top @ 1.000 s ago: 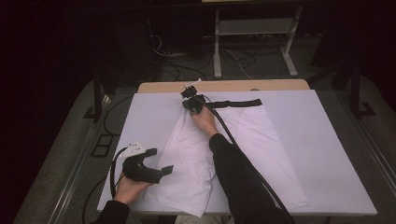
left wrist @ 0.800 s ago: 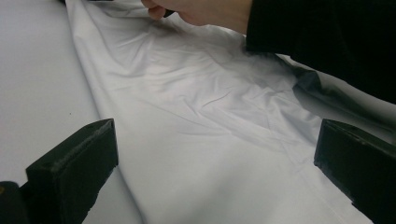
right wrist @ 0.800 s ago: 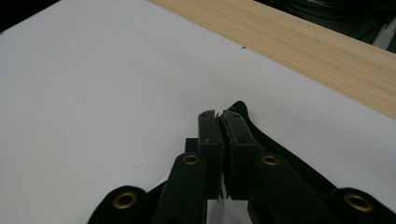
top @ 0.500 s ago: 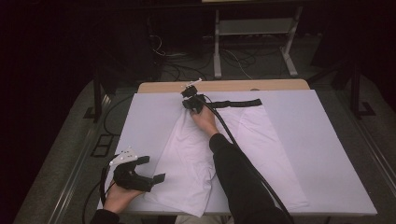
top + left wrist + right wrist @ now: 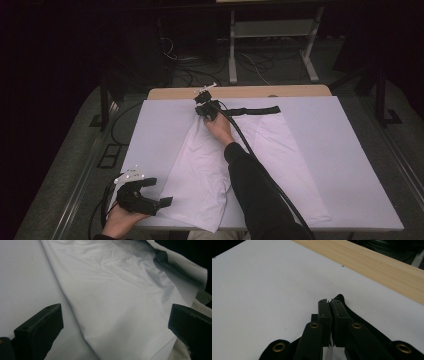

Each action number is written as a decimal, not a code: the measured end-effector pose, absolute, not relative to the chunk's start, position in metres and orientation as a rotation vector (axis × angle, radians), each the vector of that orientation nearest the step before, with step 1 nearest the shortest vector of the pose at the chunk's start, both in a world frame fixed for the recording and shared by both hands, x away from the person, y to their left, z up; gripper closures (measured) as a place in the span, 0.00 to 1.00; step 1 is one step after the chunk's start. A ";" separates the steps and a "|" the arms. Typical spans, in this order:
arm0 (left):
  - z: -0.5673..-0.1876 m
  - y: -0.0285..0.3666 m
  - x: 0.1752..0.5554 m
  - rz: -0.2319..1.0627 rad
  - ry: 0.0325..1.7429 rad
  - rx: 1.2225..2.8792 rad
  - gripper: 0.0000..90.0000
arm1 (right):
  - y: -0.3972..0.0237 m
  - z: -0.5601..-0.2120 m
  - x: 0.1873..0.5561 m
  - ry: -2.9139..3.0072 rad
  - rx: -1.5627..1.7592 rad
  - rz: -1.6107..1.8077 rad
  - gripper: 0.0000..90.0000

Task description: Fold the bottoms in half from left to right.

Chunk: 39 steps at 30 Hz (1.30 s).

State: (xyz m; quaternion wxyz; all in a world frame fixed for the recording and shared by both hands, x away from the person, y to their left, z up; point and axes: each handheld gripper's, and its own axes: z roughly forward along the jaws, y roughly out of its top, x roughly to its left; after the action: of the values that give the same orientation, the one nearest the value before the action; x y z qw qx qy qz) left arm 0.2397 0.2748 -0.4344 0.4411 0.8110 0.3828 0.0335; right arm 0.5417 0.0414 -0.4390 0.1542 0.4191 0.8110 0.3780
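White covering spreads over the tabletop (image 5: pixel 350 165), with a strip of bare wood showing along its far edge, and a white cloth garment with a black waistband (image 5: pixel 210 165) lies flat across the middle. My right tongs (image 5: pixel 204 106) are clenched on the black waistband (image 5: pixel 359 320) at the garment's far end. My left tongs (image 5: pixel 142 197) hang released, jaws wide apart, over the garment's near left corner (image 5: pixel 120 315).

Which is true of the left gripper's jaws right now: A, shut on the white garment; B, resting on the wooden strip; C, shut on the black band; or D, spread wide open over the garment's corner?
D: the left gripper has its jaws far apart, with the white garment lying between them, ungripped.
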 end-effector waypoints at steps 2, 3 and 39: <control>-0.435 0.276 0.239 0.071 0.961 2.029 0.00 | 0.041 -0.438 0.542 2.323 1.205 1.090 0.95; -0.436 0.277 0.239 0.064 0.962 2.034 0.00 | 0.040 -0.437 0.542 2.322 1.201 1.091 0.95; -0.450 0.302 0.231 -0.207 0.982 2.065 0.55 | 0.040 -0.432 0.539 2.317 1.187 1.088 0.95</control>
State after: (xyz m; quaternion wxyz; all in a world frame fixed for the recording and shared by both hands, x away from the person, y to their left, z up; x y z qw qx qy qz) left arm 0.2313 0.3019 -0.4496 0.4104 0.8201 0.3902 -0.0821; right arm 0.5393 0.0402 -0.4325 0.1595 0.4155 0.8106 0.3806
